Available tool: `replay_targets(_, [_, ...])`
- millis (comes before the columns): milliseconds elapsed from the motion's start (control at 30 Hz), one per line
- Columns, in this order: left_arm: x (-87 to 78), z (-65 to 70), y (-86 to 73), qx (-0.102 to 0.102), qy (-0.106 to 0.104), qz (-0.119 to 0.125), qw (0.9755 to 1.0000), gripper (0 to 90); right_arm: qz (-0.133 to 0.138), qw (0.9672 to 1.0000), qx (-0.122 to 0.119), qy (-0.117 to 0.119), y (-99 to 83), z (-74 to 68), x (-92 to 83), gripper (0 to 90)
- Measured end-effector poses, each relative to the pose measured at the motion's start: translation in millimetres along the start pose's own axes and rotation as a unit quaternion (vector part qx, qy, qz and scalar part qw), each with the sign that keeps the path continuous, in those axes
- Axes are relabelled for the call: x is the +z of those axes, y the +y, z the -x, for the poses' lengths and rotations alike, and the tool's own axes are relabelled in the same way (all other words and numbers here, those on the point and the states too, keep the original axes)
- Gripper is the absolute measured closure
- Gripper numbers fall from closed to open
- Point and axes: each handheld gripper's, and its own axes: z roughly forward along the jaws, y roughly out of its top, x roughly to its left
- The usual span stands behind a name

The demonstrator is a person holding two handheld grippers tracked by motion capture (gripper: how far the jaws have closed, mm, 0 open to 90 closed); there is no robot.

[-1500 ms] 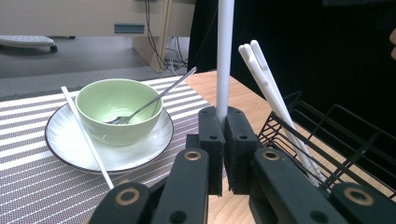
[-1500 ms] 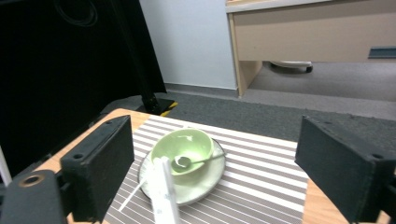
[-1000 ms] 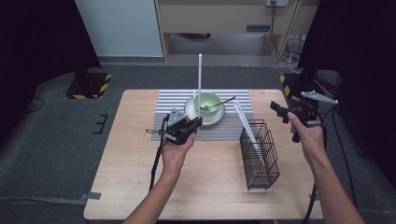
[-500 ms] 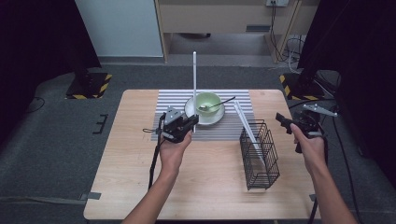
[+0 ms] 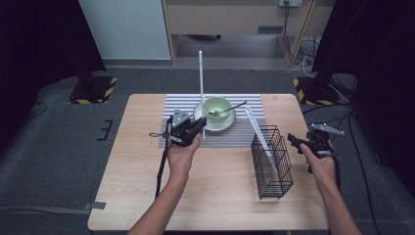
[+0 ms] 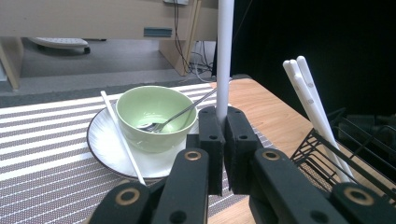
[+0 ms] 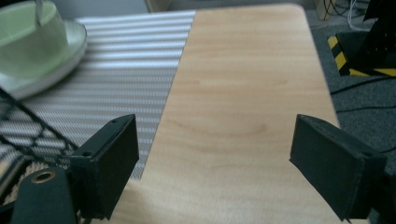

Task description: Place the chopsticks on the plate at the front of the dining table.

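- We work on a wooden table (image 5: pixel 147 196) whose front half lies bare between our two forearms; dark floor surrounds it on all sides
- A striped mat (image 5: pixel 181 105) covers the far middle of the table, and its right edge leaves a strip of bare wood running to the table's right edge
- A black wire basket (image 5: pixel 272 166) stands on the right half of the table, just in front of the mat, with white chopsticks (image 5: pixel 257 131) leaning out of it towards the far left
- Our left gripper (image 5: pixel 188 128) hovers over the near edge of the mat, just left of a white plate (image 5: pixel 198 115) bearing a green bowl (image 5: pixel 218 106) with a spoon (image 5: pixel 230 108) in it
- Its jaws are clamped tight on a white chopstick (image 5: pixel 200 83), which stands upright from them; in the left gripper view this chopstick (image 6: pixel 224 56) rises straight between the black pads
- Another chopstick (image 6: pixel 122 137) lies across the plate's rim, left of the bowl
- Our right gripper (image 5: pixel 298 142) hangs beyond the basket's right side, near the table's right edge, well apart from the held chopstick
- Its jaws stand wide, having just been narrowing a little, with only bare wood seen between them in the right gripper view (image 7: pixel 215 163); they touch nothing
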Motion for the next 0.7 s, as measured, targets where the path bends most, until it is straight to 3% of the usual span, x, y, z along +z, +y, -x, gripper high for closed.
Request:
replay_targets(333, [4.0, -0.4, -0.6, 0.001, 0.009, -0.005, 0.9999, 86.3, -0.046, 0.9986, -0.012, -0.024, -33.2, -6.9, 17.9, 15.4])
replay_targets(700, [19.1, -4.3, -5.7, -0.009, 0.019, -0.014, 0.9997, 86.3, -0.064, 0.9972, -0.016, -0.037, -43.4, -7.9, 24.8, 15.1])
